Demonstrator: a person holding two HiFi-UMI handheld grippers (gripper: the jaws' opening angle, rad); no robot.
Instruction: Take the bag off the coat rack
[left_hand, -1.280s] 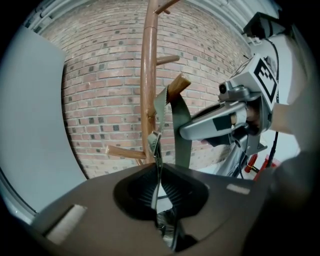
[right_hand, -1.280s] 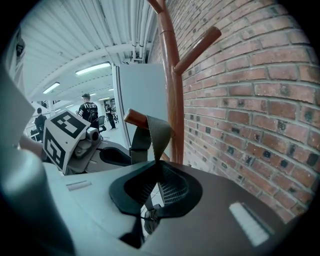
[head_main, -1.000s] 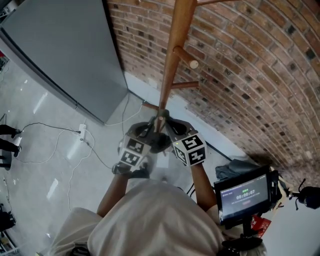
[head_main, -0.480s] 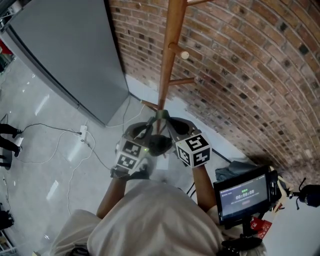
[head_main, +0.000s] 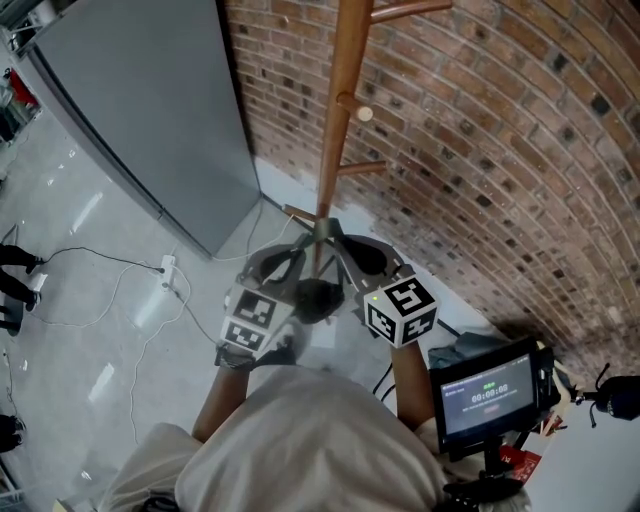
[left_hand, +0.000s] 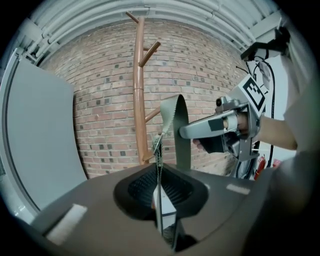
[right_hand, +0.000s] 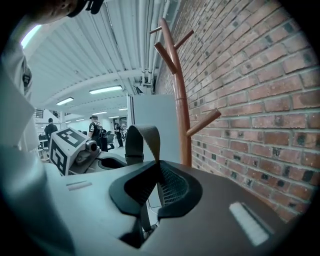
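Observation:
A wooden coat rack (head_main: 340, 110) stands against the brick wall. Close in front of its pole, my two grippers hold up the olive strap (head_main: 322, 230) of a dark bag (head_main: 318, 298) that hangs between them. The left gripper (head_main: 300, 258) is shut on one side of the strap, which runs edge-on between the jaws of the left gripper (left_hand: 159, 150). The right gripper (head_main: 338, 250) is shut on the other side. In the right gripper view the strap (right_hand: 142, 137) arches free to the left of the coat rack (right_hand: 181, 110), with no peg through it.
A tall grey panel (head_main: 140, 110) leans at the left of the brick wall (head_main: 480, 150). Cables and a power strip (head_main: 165, 268) lie on the shiny floor. A small monitor (head_main: 490, 395) on a stand is at the lower right. People (right_hand: 95, 130) stand far off.
Both grippers have risen together with the strap still pinched. Their marker cubes sit lower and further apart in the head view, and the rack's pegs have shifted up in the picture.

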